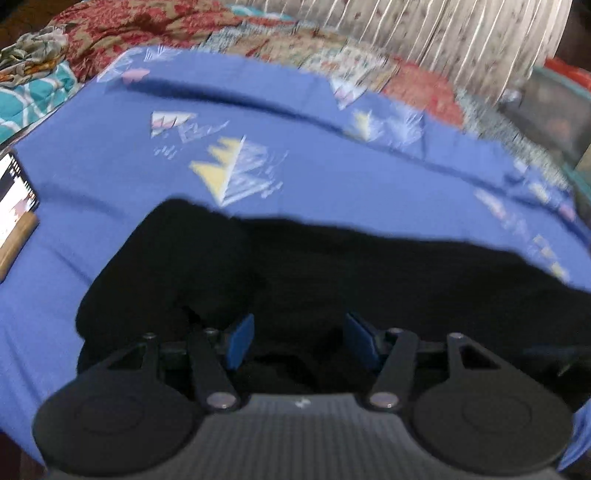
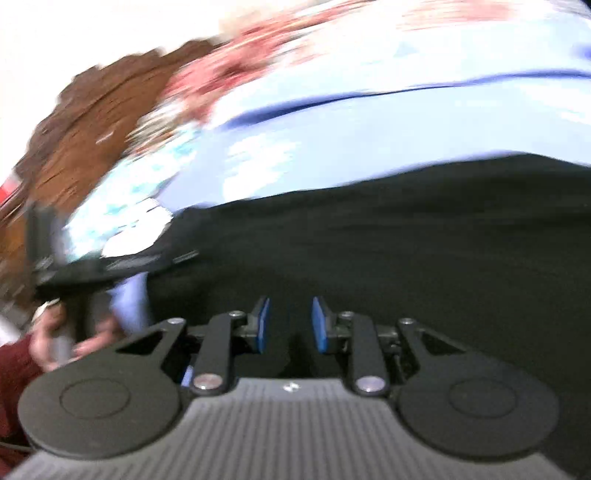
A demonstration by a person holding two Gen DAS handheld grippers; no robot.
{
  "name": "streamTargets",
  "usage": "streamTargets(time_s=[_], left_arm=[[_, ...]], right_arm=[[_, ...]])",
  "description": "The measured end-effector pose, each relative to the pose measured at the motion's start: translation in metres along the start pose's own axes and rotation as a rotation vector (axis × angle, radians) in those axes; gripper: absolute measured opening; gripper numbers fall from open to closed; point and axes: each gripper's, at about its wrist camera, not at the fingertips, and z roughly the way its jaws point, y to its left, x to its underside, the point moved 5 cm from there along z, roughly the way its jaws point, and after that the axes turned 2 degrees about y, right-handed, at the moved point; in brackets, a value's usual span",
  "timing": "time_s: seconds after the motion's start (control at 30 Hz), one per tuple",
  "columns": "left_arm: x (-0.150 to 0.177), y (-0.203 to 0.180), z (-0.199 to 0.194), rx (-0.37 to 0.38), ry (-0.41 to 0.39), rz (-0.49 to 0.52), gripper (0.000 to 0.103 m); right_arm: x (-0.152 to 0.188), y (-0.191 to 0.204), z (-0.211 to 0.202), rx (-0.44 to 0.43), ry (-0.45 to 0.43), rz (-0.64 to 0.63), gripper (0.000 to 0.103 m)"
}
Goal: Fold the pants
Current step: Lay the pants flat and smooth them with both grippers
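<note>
Black pants (image 1: 332,266) lie spread across a blue bedsheet (image 1: 110,155) with triangle prints. My left gripper (image 1: 297,341) is open, its blue pads (image 1: 242,338) wide apart just above the pants' near edge, holding nothing. In the right wrist view the same black pants (image 2: 406,240) fill the lower right. My right gripper (image 2: 290,325) is open with a narrower gap between its blue pads (image 2: 263,323), low over the cloth. The other gripper (image 2: 74,269) and the hand holding it show at the left of that view. Both views are motion-blurred.
A phone (image 1: 14,195) with a lit screen lies on the sheet at the left edge. A red floral quilt (image 1: 155,33) and a striped cloth (image 1: 461,40) are bunched beyond the sheet. Teal patterned fabric (image 1: 33,96) sits at the far left.
</note>
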Motion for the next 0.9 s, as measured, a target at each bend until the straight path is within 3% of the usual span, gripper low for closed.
streamTargets(time_s=[0.07, 0.1, 0.17, 0.3, 0.4, 0.47, 0.53, 0.6, 0.7, 0.9], left_arm=[[0.006, 0.001, 0.000, -0.016, 0.017, 0.015, 0.052], [0.009, -0.001, -0.003, -0.024, 0.017, 0.024, 0.052], [0.007, -0.008, -0.010, -0.037, 0.021, 0.038, 0.056], [-0.006, -0.036, -0.019, 0.006, 0.015, 0.043, 0.058], [-0.017, -0.080, -0.017, 0.065, 0.012, 0.092, 0.058], [-0.017, -0.114, -0.010, 0.108, 0.029, 0.121, 0.058], [-0.013, -0.145, -0.002, 0.152, 0.053, 0.149, 0.059], [-0.004, -0.175, 0.010, 0.185, 0.097, 0.178, 0.060], [0.014, -0.207, 0.040, 0.206, 0.170, 0.214, 0.060], [0.028, -0.228, 0.053, 0.155, 0.198, 0.271, 0.067]], right_arm=[[0.017, -0.051, -0.029, 0.157, -0.011, 0.076, 0.025], [0.027, -0.074, -0.044, 0.188, -0.014, 0.125, 0.020], [0.048, -0.109, -0.084, 0.144, -0.064, 0.262, 0.022], [0.073, -0.160, -0.171, 0.240, -0.298, 0.423, 0.029], [0.084, -0.203, -0.232, 0.346, -0.500, 0.552, 0.033], [0.091, -0.231, -0.267, 0.439, -0.630, 0.638, 0.054], [0.100, -0.260, -0.295, 0.458, -0.746, 0.737, 0.067], [0.100, -0.273, -0.294, 0.434, -0.800, 0.798, 0.070], [0.101, -0.299, -0.291, 0.418, -0.811, 0.846, 0.074], [0.084, -0.327, -0.269, 0.376, -0.791, 0.847, 0.078]])
